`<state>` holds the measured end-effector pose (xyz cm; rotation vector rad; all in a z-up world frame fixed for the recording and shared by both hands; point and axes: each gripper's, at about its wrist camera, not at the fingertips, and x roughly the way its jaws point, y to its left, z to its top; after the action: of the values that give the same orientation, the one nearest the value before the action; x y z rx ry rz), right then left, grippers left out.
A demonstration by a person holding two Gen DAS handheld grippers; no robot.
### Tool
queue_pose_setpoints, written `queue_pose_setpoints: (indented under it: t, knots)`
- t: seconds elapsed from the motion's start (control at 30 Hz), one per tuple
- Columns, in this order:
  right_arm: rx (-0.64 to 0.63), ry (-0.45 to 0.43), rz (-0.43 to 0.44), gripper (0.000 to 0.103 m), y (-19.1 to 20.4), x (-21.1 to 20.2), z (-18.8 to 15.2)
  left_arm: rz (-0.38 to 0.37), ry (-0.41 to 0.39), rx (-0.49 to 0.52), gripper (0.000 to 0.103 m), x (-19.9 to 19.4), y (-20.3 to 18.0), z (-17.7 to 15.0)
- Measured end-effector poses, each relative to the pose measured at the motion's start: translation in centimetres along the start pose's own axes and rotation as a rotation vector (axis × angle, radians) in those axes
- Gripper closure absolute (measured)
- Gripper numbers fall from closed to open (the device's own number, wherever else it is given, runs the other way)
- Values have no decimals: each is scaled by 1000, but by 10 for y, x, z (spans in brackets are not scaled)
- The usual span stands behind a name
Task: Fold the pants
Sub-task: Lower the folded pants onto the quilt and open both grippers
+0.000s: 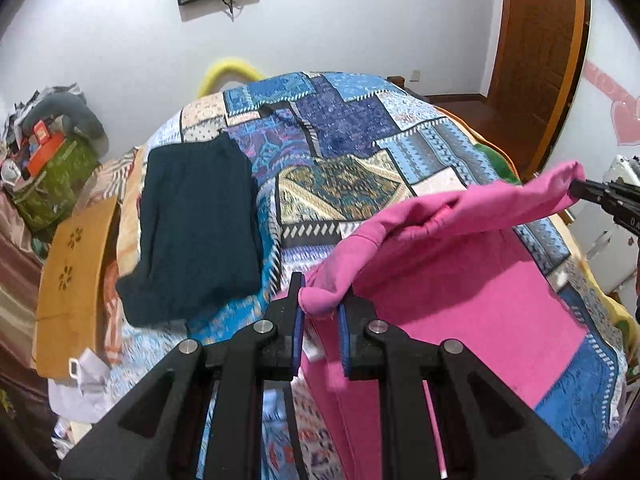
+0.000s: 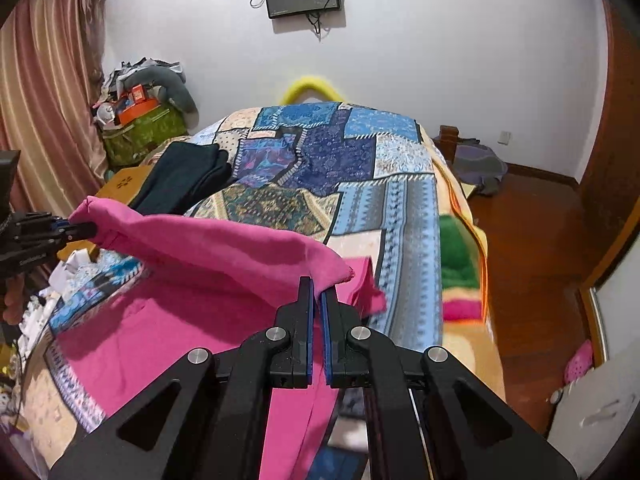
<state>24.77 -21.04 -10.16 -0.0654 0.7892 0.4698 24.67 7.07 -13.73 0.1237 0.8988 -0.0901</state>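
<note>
Bright pink pants lie on a patchwork bedspread, one edge lifted off the bed and stretched between both grippers. My left gripper is shut on one bunched corner of that edge, with a white label hanging below it. My right gripper is shut on the other corner of the pants. Each gripper shows in the other's view: the right gripper at the far right, the left gripper at the far left. The fabric sags between them and hides the bed beneath.
A folded dark garment lies on the bedspread to the left of the pants. A brown perforated board and a green bag piled with clutter sit off the bed's left side. To the right are a wooden door and wooden floor.
</note>
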Motion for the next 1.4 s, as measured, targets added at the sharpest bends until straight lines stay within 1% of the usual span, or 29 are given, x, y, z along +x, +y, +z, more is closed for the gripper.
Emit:
queue_pose_setpoints:
  t: [0.17, 0.33, 0.47, 0.57, 0.67, 0.7, 0.73, 0.77, 0.8, 0.87, 0.9, 0.93, 0.97, 1.0, 1.03, 1.07, 1.1, 1.13, 1.17, 1.2, 1.23, 1.27, 1.3, 1.4]
  knots:
    - [3, 27, 6, 100, 6, -4, -27, -6, 28, 6, 89, -4, -6, -27]
    - [24, 70, 17, 100, 12, -4, -58, -39, 76, -17, 88, 0, -7, -51]
    - [36, 100, 21, 99, 13, -3, -78, -31, 109, 9, 88, 2, -13, -71]
    - [43, 126, 18, 97, 14, -1, -92, -27, 134, 16, 88, 6, -16, -85]
    - [37, 144, 11, 97, 17, -1, -108, -36, 160, -5, 87, 8, -14, -96]
    - [35, 153, 7, 96, 18, 0, -113, -40, 164, -11, 86, 8, -13, -97]
    - [31, 163, 5, 93, 19, -1, -117, -36, 161, -13, 84, 6, -12, -99]
    - [29, 169, 0, 87, 20, -1, -120, -32, 158, -13, 82, 4, -12, -99]
    - [22, 175, -10, 84, 22, -3, -123, -28, 156, -14, 78, 2, -11, -99]
    - [14, 171, -25, 64, 24, -7, -126, -23, 149, -18, 73, -3, -10, -98]
    - [13, 158, -34, 59, 25, -12, -126, -17, 144, -21, 69, -7, -9, -98]
    - [14, 142, -36, 52, 27, -17, -125, -9, 140, -24, 66, -10, -8, -98]
    - [16, 123, -32, 45, 29, -21, -124, 1, 137, -28, 60, -13, -7, -98]
    - [17, 107, -30, 42, 30, -24, -123, 14, 131, -31, 56, -17, -7, -97]
    - [15, 89, -28, 37, 32, -27, -121, 22, 123, -29, 54, -20, -6, -96]
    - [7, 71, -25, 33, 35, -31, -118, 28, 114, -28, 48, -23, -7, -95]
    - [-4, 58, -20, 32, 38, -33, -115, 36, 101, -24, 42, -27, -7, -94]
    - [-19, 51, -14, 31, 41, -34, -112, 45, 83, -19, 39, -33, -9, -91]
    - [-44, 48, -6, 31, 46, -34, -109, 46, 70, -15, 33, -37, -10, -89]
    - [-63, 50, -1, 31, 49, -33, -107, 42, 56, -12, 28, -41, -11, -86]
    - [-85, 55, 1, 31, 53, -30, -105, 33, 38, -13, 26, -46, -13, -82]
    - [-106, 64, 1, 31, 57, -27, -103, 25, 26, -14, 21, -48, -14, -79]
    - [-129, 77, 4, 31, 61, -22, -101, 19, 18, -13, 18, -50, -16, -76]
    - [-194, 110, 8, 31, 72, -6, -98, 22, 10, 18, 17, -46, -26, -68]
